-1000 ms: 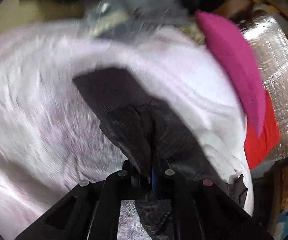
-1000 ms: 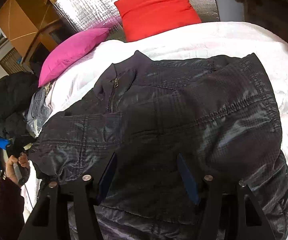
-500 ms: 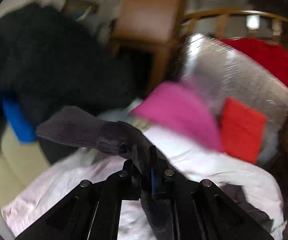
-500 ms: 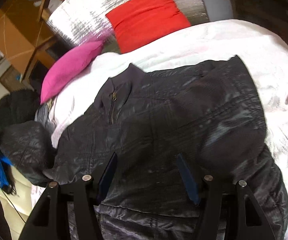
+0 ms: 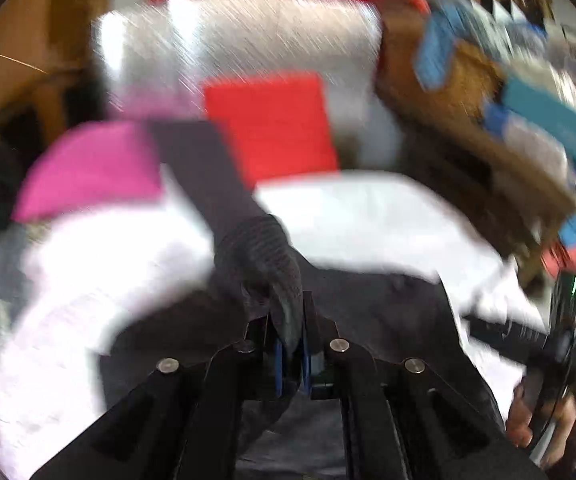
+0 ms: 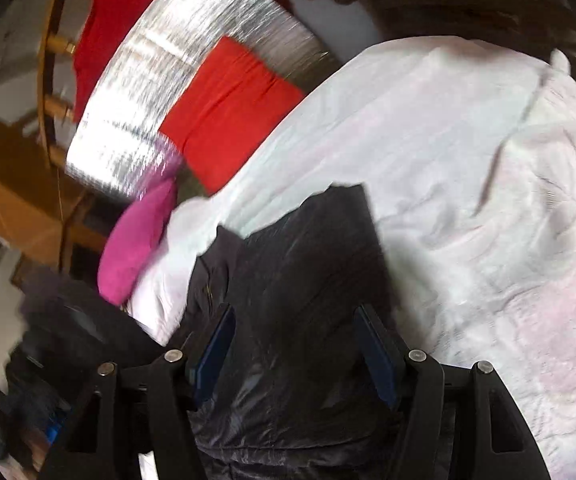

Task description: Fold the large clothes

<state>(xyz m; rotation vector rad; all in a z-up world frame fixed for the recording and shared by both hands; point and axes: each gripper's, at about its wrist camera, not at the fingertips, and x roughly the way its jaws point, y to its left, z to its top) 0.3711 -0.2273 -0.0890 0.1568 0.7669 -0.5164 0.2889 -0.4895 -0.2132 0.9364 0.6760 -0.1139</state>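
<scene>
- Two views, left wrist first: the left tongs [image 5: 291,354] stand narrow and their jaws are opening, with a fold of the dark jacket [image 5: 260,264] between the blue pads [image 5: 278,364]; motion blur hides whether the pads press on the cloth.
- From the tongs a sleeve of the jacket stretches up and away across the white bedcover [image 5: 88,280]; the rest of the garment lies low on the bed beneath the tongs.
- Beyond the bedcover sit a pink cushion [image 5: 88,168] on the left and a red cushion [image 5: 272,124] beside it, both in front of a silver quilted panel [image 5: 240,32].
- At the lower right edge a hand [image 5: 544,428] grips a dark handle; shelves of blurred coloured things fill the upper right.
- Right wrist view: the right tongs [image 6: 296,356] stand wide apart over the jacket [image 6: 300,280], nothing clamped between the blue pads [image 6: 216,348].
- The jacket lies on the left part of the bedcover [image 6: 468,184], its collar toward the pink cushion [image 6: 140,240].
- The red cushion [image 6: 228,112] leans on the silver panel [image 6: 176,64] at the head of the bed; a dark heap of clothing [image 6: 76,328] sits at the lower left.
</scene>
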